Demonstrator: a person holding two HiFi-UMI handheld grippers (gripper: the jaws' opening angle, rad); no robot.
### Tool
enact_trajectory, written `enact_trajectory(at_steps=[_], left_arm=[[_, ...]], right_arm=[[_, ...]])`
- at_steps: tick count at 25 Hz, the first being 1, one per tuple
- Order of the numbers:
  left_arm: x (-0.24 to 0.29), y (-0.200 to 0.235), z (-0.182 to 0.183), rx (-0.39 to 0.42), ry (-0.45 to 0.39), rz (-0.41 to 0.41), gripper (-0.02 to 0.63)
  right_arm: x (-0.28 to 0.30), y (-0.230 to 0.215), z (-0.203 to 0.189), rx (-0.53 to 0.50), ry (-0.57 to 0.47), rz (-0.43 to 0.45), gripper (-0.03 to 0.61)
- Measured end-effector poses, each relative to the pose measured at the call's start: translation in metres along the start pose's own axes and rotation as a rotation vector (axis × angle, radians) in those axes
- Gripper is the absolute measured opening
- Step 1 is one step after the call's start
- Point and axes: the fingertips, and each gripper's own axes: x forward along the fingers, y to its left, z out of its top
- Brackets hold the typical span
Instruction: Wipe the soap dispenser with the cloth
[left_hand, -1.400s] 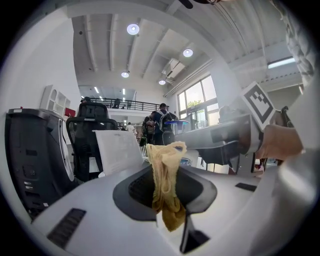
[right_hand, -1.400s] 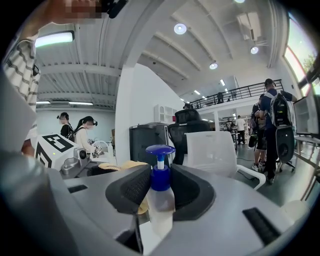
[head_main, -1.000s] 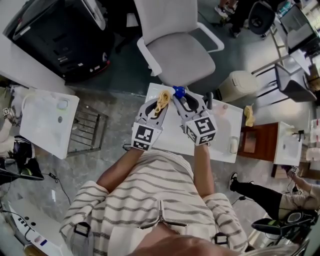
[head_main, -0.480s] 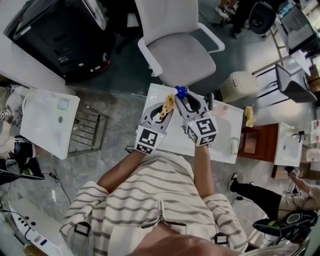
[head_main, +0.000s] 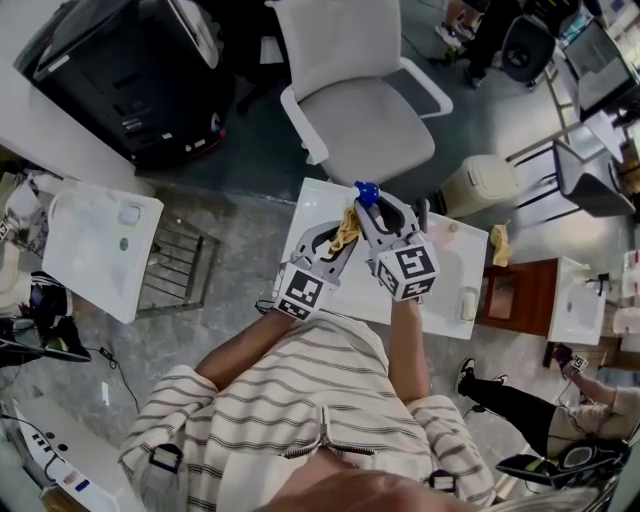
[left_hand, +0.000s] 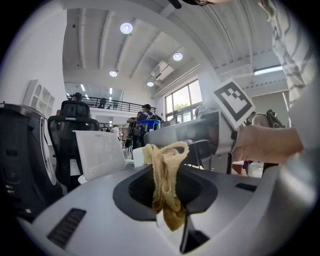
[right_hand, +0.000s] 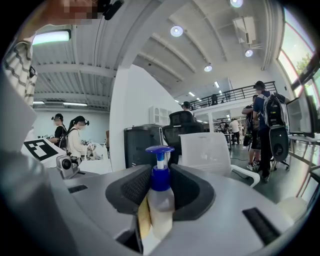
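In the right gripper view a clear soap dispenser (right_hand: 160, 202) with a blue pump stands upright between the jaws of my right gripper (right_hand: 159, 200), which is shut on its body. The head view shows its blue pump (head_main: 365, 192) over the white table's (head_main: 445, 300) far edge. My left gripper (head_main: 345, 226) is shut on a bunched yellow cloth (head_main: 346, 228), which hangs from its jaws (left_hand: 167, 185). The cloth lies against the bottle's left side, seen as a yellow strip (right_hand: 144, 215). The right gripper (head_main: 368, 202) sits just right of the left one, tips nearly together.
A grey office chair (head_main: 360, 110) stands just beyond the table. A beige bin (head_main: 480, 175) is at the far right. Another yellow cloth (head_main: 497, 243) and a small white object (head_main: 466, 300) lie near the table's right edge. A white sink unit (head_main: 95, 250) is at left.
My left gripper has swung right with the cloth, bringing it from beside the dispenser up against it. The right gripper and the dispenser have stayed put.
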Motion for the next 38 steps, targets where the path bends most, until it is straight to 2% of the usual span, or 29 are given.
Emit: enact_trajectory(at_steps=[13,38], left_arm=[[0.011,-0.02,-0.012,0.019,0.035,-0.073,0.086],[0.01,0.012,-0.038,-0.038,0.094,-0.018,0.087]], right_arm=[[0.003,0.002,0.004,0.043,-0.023,0.033,0.123],[0.005,-0.011,0.013,0.089,-0.054,0.027,0.123]])
